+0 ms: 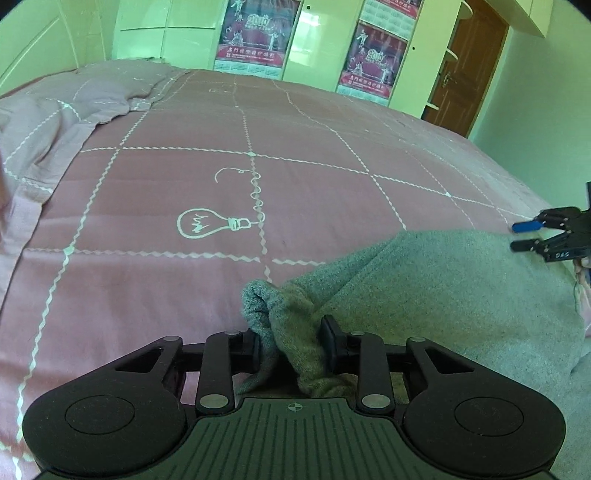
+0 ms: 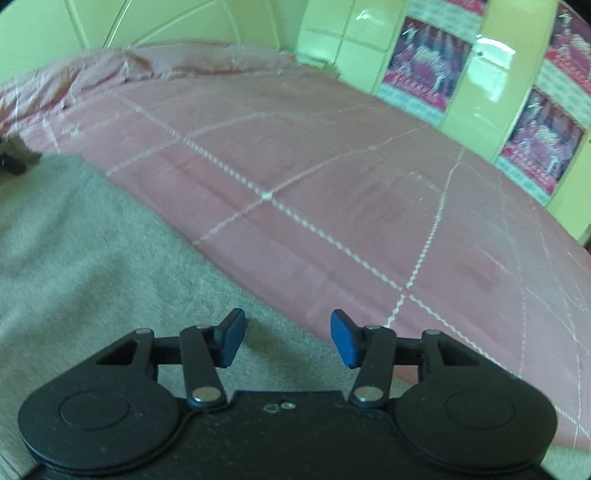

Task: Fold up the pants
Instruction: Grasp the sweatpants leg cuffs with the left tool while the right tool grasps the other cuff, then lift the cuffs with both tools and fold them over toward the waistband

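Note:
Grey knit pants [image 1: 443,295] lie on the pink bed sheet [image 1: 166,295] at the near right. My left gripper [image 1: 293,347] is shut on a bunched corner of them, and the fabric bulges up between the black pads. My right gripper [image 1: 517,236] shows at the right edge of the left wrist view, over the far side of the pants. In the right wrist view the right gripper [image 2: 290,343] stands open just above the pants' edge [image 2: 92,240]. Its blue pads [image 2: 234,343] are apart and press on nothing.
The pink sheet [image 2: 332,184] with white grid lines stretches ahead of both grippers. A crumpled pink quilt [image 1: 55,122] lies at the far left. Green wardrobe doors with red posters [image 1: 255,33] stand behind the bed, and a brown door [image 1: 469,74] is at the right.

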A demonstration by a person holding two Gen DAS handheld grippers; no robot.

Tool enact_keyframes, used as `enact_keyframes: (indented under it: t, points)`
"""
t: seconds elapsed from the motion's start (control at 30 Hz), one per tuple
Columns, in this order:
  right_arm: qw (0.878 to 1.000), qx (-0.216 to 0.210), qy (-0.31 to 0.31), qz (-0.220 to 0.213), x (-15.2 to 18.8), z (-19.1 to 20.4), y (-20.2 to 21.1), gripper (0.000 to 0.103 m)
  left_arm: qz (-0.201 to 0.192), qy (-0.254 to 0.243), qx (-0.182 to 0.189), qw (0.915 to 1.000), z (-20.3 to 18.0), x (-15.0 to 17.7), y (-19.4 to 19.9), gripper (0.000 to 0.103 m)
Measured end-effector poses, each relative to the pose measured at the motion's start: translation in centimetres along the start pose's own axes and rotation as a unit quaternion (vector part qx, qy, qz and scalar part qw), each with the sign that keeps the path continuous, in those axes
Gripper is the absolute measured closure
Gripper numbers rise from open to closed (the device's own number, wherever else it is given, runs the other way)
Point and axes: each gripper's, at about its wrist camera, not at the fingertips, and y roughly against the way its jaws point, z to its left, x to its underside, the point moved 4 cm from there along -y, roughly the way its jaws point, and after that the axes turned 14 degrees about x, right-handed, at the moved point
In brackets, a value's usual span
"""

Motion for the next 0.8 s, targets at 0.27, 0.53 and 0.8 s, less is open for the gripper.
enact_keyframes:
  t: [0.27,0.53,0.8]
  points:
    - [0.999,-0.023,-0.012,0.018,-0.5,0.1,0.0,0.103,-0.021,-0.022,0.002,0.9995,-0.3,-0.3,-0.1,0.082]
    - [0.999,-0.009,-0.028,-0.045,-0.1,-1.5,7.6,0.103,-0.09,-0.064,0.045,0.9929,-2.0,-1.1,5.2,0.083]
    - [0.994,0.029,0.029,-0.1,3.2,1.5,18.6,0.103,-0.127,-0.168,0.055,0.976,-8.2,1.1,12.3,0.083]
